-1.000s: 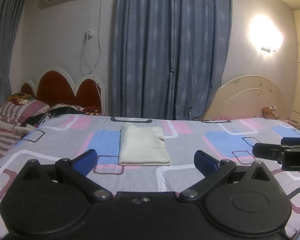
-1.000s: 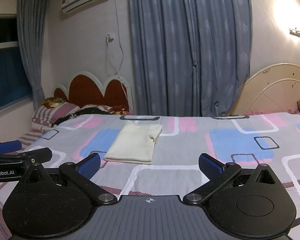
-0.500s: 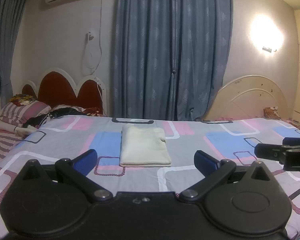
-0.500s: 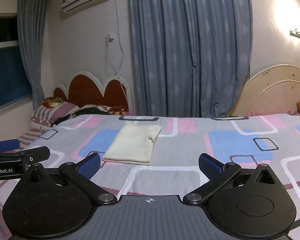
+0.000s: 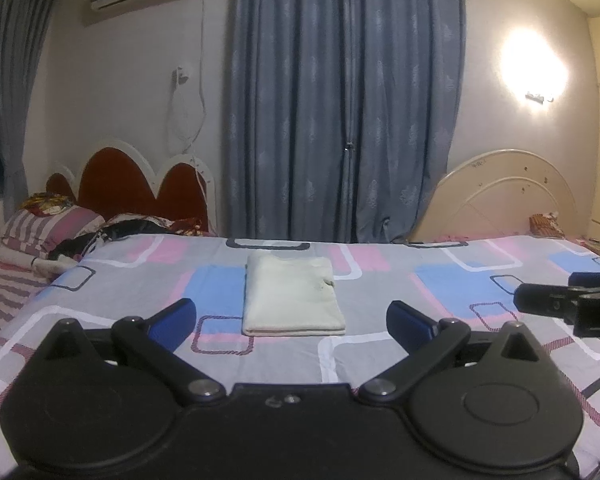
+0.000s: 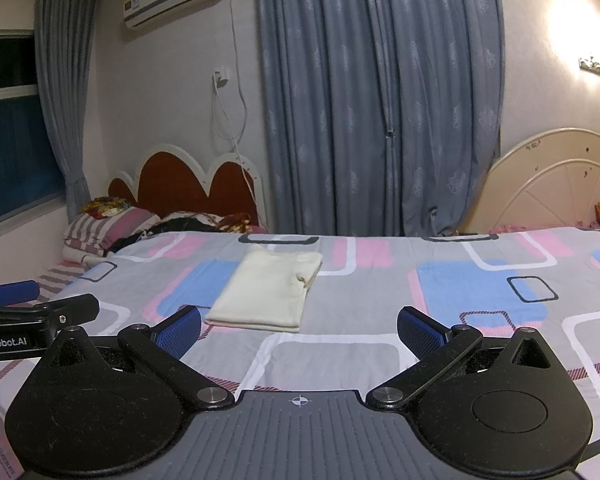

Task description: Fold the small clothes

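A cream garment lies folded into a neat rectangle on the patterned bedsheet, ahead of both grippers; it also shows in the right wrist view. My left gripper is open and empty, held back from the garment's near edge. My right gripper is open and empty, a little right of the garment and apart from it. Each gripper shows at the edge of the other's view: the right gripper and the left gripper.
Striped pillows and dark clothes are piled at the red headboard on the left. A cream headboard stands at the right. Blue curtains hang behind the bed.
Both grippers have drawn back and tilted up slightly, so the folded garment sits a little lower and nearer in view. The garment has not moved.
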The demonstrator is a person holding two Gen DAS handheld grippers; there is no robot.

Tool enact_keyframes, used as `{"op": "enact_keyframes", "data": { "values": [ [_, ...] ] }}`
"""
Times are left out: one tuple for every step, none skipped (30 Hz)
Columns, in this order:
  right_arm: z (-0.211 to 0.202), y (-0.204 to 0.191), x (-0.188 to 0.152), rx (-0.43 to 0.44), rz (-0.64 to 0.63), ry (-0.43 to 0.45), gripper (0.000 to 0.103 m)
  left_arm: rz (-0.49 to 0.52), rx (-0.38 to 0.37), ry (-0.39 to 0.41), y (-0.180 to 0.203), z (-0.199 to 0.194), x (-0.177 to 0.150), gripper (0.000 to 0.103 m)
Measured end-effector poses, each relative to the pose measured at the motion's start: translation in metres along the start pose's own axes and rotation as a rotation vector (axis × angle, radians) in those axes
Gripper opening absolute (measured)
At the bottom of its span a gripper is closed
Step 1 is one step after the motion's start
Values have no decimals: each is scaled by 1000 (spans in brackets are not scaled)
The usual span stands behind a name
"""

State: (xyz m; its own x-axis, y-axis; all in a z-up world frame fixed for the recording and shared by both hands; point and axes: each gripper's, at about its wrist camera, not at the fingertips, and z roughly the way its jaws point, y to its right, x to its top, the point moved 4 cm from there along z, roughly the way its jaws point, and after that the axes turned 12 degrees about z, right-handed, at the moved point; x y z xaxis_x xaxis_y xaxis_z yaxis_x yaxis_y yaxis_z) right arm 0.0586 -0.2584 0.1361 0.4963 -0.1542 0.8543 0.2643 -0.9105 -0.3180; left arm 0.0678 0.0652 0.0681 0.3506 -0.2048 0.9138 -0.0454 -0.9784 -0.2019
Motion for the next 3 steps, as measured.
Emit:
{"op": "enact_keyframes", "data": {
  "values": [
    [0,0,1,2,0,-1,103,-5,2,1,2,-1,-1,102],
    [0,-1,2,3,-2,-1,103,-6,-1,0,2,-1,-1,102],
    [-1,-3,2,3,-3,0,103,-5,-3,-1,3,-1,-2,103]
  ]
}}
